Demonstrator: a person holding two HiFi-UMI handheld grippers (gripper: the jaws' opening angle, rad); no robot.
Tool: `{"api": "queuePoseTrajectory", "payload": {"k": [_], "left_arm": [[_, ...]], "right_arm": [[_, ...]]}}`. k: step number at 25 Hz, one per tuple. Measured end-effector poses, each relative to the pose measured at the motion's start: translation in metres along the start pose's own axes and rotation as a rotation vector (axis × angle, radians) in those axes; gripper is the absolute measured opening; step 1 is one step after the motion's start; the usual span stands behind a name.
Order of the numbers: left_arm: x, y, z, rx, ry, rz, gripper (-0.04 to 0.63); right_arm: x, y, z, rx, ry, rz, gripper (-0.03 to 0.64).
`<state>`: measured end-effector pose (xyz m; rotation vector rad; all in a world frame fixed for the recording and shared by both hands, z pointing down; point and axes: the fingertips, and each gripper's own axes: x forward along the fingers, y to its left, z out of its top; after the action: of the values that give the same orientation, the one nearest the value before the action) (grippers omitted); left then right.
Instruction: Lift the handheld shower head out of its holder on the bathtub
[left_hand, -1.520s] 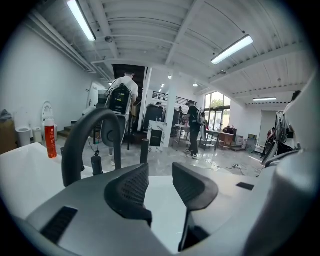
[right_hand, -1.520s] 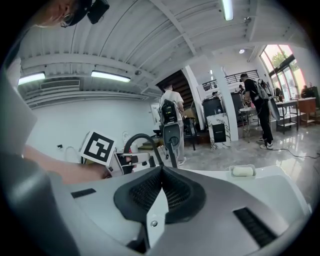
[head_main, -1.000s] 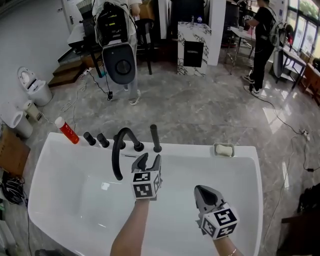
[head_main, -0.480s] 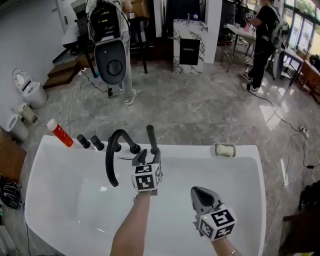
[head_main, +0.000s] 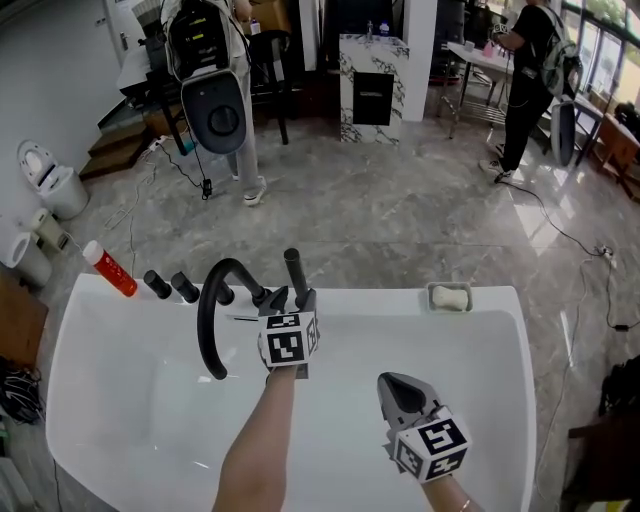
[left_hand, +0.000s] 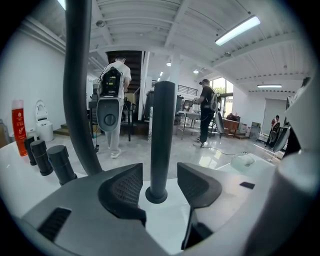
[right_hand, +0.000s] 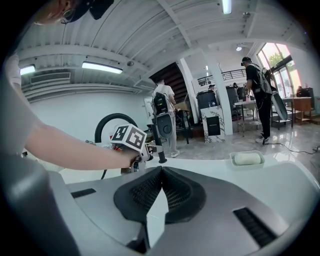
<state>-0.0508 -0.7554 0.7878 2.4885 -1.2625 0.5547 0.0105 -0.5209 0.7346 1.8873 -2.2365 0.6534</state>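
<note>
The handheld shower head (head_main: 292, 268) is a slim black rod standing upright in its holder on the far rim of the white bathtub (head_main: 490, 330). My left gripper (head_main: 291, 298) is open at its foot. In the left gripper view the shower head (left_hand: 163, 135) rises between the two jaws of my left gripper (left_hand: 159, 176), just past their tips, and neither pad touches it. My right gripper (head_main: 393, 381) hangs over the tub's inside, nearer to me and to the right. Its pads are pressed together with nothing between them, as the right gripper view of this gripper (right_hand: 161, 181) shows.
A black arched spout (head_main: 209, 318) curves over the tub just left of the shower head, with black knobs (head_main: 170, 287) and a red bottle (head_main: 108, 268) further left on the rim. A soap dish (head_main: 449, 297) sits on the rim to the right. People stand on the floor beyond.
My left gripper has moved forward and down to the shower head, so its jaws now flank the rod's base. The right gripper has sunk a little.
</note>
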Motion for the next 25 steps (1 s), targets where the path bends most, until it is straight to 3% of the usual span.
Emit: {"api": "queuePoseTrajectory", "payload": {"k": [9,13,19,25], "left_arm": [[0.015,0.005,-0.002,-0.002,0.0,0.016,0.219],[0.019,0.006,0.001,-0.003,-0.013,0.039,0.15],[0.016,0.003,0.005,-0.034,-0.017,0.059,0.141],[-0.006,0.001,0.035,-0.03,-0.085,0.051,0.14]], "right_arm": [[0.004,0.0,-0.016,0.016,0.013,-0.012,0.006],[0.003,-0.001,-0.016,0.013,0.019,-0.01,0.006],[-0.001,-0.001,-0.015,0.026,0.023,-0.003,0.006],[-0.006,-0.004,-0.001,0.016,0.014,0.0,0.006]]}}
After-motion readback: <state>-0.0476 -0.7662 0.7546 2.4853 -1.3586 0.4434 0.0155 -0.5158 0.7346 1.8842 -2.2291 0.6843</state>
